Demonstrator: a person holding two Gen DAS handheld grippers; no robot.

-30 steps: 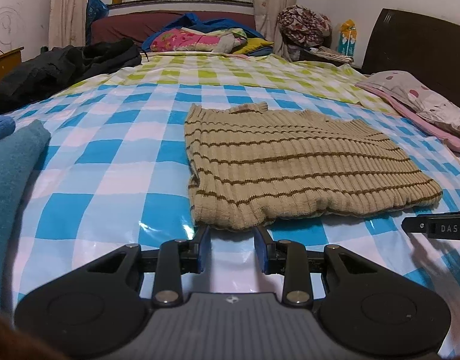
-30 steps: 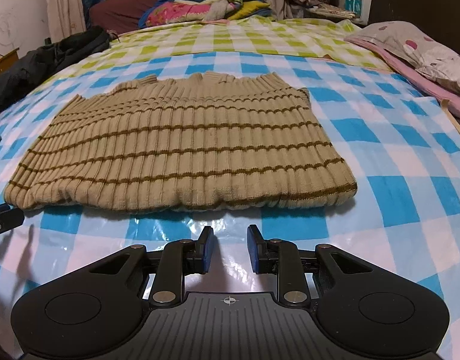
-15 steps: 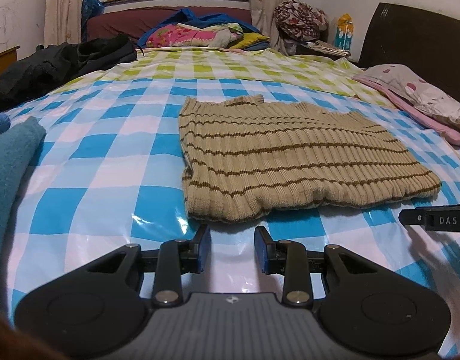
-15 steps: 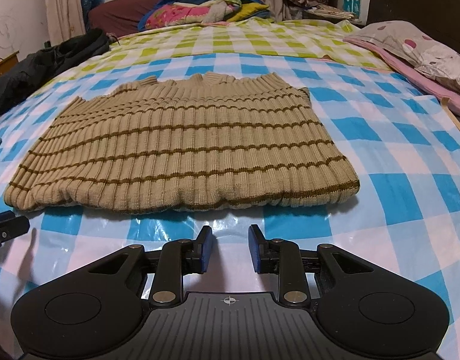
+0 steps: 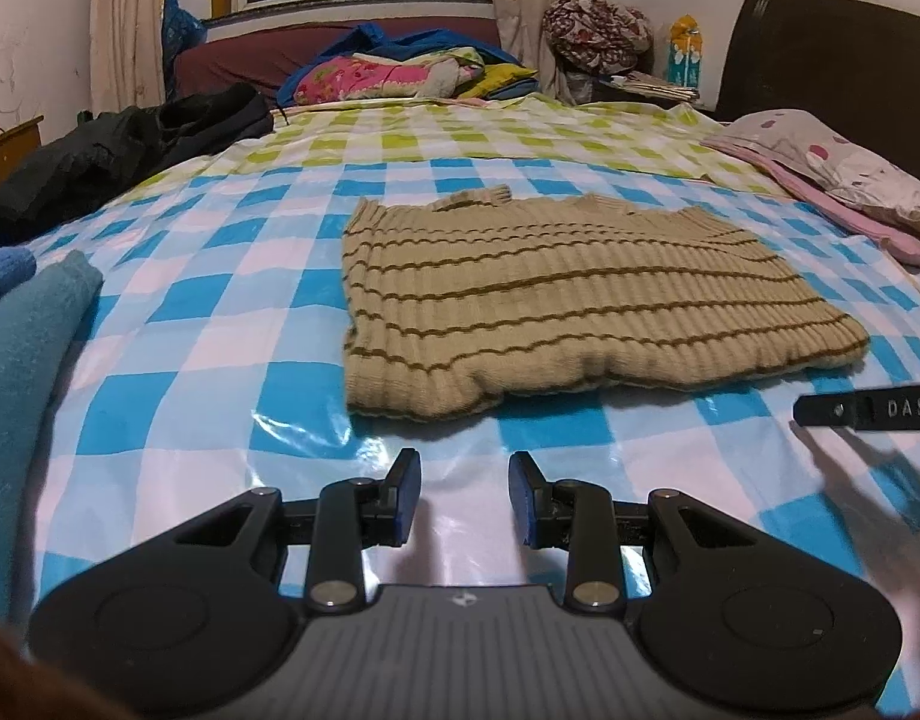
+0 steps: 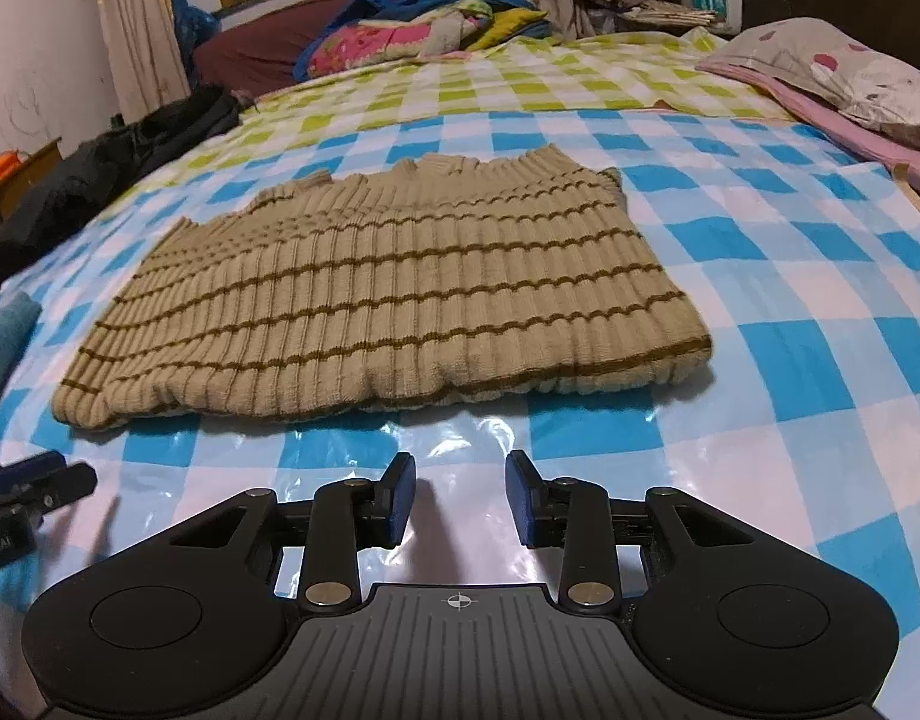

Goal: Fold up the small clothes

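The striped sweater (image 6: 388, 300) lay crosswise just ahead of both spread, empty tools, left tool (image 5: 463, 495) and right tool (image 6: 460, 495), equally near

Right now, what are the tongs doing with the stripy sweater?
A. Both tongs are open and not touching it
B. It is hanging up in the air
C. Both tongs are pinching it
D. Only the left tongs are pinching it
A: the left tongs and right tongs both gape open short of the striped sweater, which lies flat on the checkered bed cover.
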